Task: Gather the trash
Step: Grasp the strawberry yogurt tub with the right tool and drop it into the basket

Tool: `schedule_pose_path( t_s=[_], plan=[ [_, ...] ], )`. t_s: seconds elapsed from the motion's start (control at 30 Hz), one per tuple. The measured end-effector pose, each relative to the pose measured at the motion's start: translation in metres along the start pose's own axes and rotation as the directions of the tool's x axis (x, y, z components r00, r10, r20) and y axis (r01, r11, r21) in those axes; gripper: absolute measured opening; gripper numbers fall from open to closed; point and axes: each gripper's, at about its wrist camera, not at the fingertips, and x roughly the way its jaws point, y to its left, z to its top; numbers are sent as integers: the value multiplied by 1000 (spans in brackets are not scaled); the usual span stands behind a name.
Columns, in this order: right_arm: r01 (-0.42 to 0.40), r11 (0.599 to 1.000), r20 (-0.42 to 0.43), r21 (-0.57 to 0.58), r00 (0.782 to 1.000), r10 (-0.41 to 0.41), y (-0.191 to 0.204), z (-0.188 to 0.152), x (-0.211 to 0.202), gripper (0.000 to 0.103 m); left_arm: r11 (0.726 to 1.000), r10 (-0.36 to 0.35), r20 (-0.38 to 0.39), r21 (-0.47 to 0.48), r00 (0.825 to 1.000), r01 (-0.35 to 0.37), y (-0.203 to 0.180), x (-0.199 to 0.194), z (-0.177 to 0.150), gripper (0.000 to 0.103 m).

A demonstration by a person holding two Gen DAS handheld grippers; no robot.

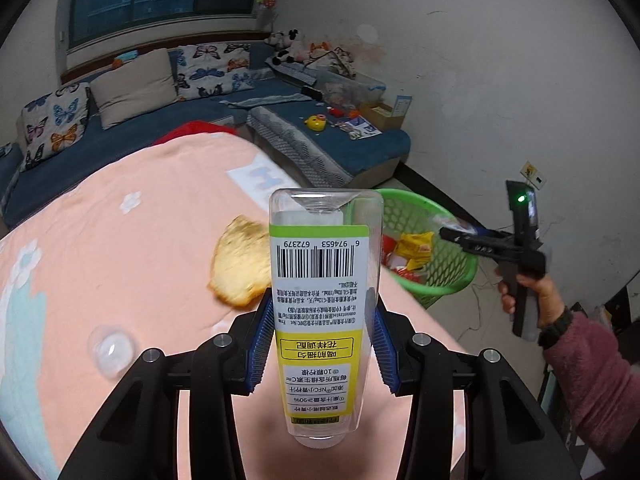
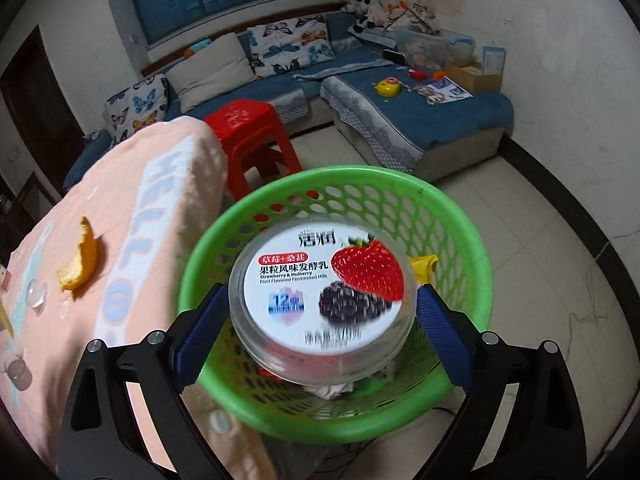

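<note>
Left gripper [image 1: 320,320] fingers clench a bottle [image 1: 320,300] over the tabletop [image 1: 140,260]; right gripper [image 2: 320,320] fingers look spread beside a cup [image 2: 322,300] over the basket [image 2: 460,240].

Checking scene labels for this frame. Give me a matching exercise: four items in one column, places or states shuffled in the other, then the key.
Items
1. clear bottle
2. yogurt cup
3. orange peel
4. yellow wrapper

Places or states
A. lying on the pink cloth
B. inside the green basket
C. clamped between the pads of the left gripper
D. between the fingers of the right gripper, above the basket's opening

Pairs: 1-C, 2-D, 3-A, 4-B
</note>
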Motion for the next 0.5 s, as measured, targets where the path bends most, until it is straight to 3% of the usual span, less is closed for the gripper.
schedule_pose_path(
  t_s=[0.27,0.5],
  plan=[
    [-13,1000,15,13,1000,12,-12,-2,-2,94,997,-59,13,45,998,58,-42,23,37,44],
    [-9,1000,78,16,997,7,-27,-12,-35,94,990,-114,34,86,993,111,-86,58,74,44]
  ],
)
